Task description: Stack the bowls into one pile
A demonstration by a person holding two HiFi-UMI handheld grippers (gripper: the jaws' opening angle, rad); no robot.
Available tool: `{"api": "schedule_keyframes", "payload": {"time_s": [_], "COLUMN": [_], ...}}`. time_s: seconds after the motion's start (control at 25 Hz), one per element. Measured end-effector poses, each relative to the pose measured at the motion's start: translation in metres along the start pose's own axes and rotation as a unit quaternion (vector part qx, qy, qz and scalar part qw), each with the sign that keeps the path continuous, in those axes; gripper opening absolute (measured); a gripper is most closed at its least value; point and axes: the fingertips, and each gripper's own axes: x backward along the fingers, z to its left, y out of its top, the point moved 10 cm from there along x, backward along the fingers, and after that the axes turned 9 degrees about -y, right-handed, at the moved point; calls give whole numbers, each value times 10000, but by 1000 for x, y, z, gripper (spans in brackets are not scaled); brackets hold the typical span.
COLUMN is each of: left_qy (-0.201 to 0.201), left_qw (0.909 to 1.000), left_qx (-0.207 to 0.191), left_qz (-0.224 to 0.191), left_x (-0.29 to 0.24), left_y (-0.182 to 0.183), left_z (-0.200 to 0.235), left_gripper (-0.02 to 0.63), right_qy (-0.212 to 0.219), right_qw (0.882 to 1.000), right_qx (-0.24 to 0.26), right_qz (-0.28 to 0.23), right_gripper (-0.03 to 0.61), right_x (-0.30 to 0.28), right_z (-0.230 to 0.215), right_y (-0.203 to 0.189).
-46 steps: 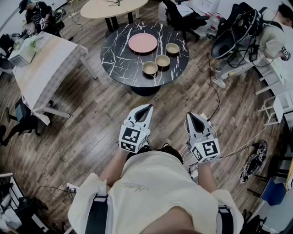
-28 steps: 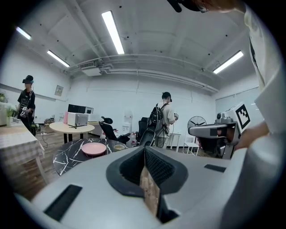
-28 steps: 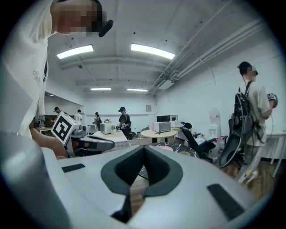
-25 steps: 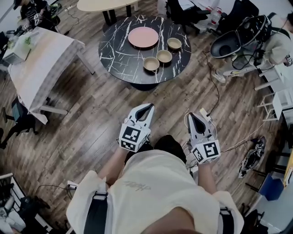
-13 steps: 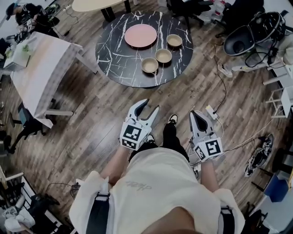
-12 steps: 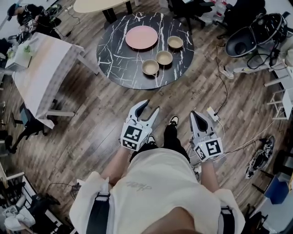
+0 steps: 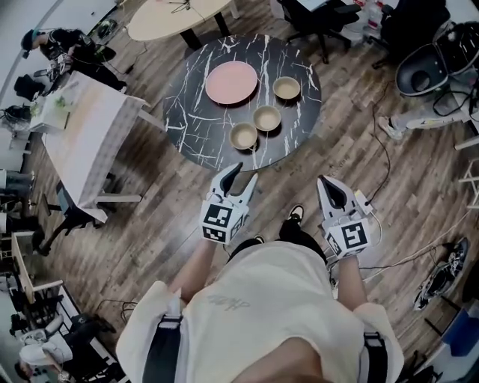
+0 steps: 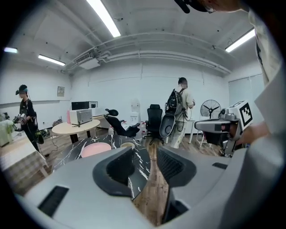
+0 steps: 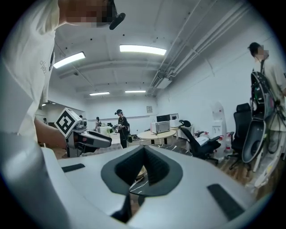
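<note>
Three tan bowls stand apart on the round black marble table (image 7: 202,112): one near the front edge (image 7: 244,135), one in the middle (image 7: 267,117), one at the back right (image 7: 287,87). A pink plate (image 7: 232,82) lies behind them. Both grippers hang over the wooden floor, short of the table. My left gripper (image 7: 242,177) is open; its jaws have just opened and nothing is between them. In the left gripper view the plate (image 8: 95,149) and a bowl (image 8: 128,144) show beyond the spread jaws. My right gripper (image 7: 330,187) is shut and empty.
A table with a chequered cloth (image 7: 90,142) stands at the left, an oval beige table (image 7: 176,15) behind the round one. Office chairs (image 7: 322,15) crowd the far side. A cable (image 7: 389,179) and a power strip (image 7: 364,203) lie on the floor at the right. People stand around.
The left gripper's jaws went from shut to open. Both grippers moved forward toward the round table, which now lies closer to their tips. The right gripper stayed shut.
</note>
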Motion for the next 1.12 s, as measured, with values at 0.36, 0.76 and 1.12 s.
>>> {"api": "schedule_keyframes", "payload": {"time_s": [0.36,0.76,1.12], "left_qy": [772,1195,1364], "left_qw": [9970,9918,9873], "left_qx": [97,391,793], "left_qz": [23,220,197], "left_x": [-29,-35,-76], "left_y": [15,6,2], "left_z": [3,32,96], "left_gripper": [175,175,175], "right_qy": [623,1188,1343], "right_qw": [9980,9925,9895], "right_qx": [90,-116,31], "right_qz": [95,247,528], "right_gripper": [5,5,5], "right_x": [-41,-94,-164], "right_z": [-53,-52,-71], "right_y": [1,1,18]}}
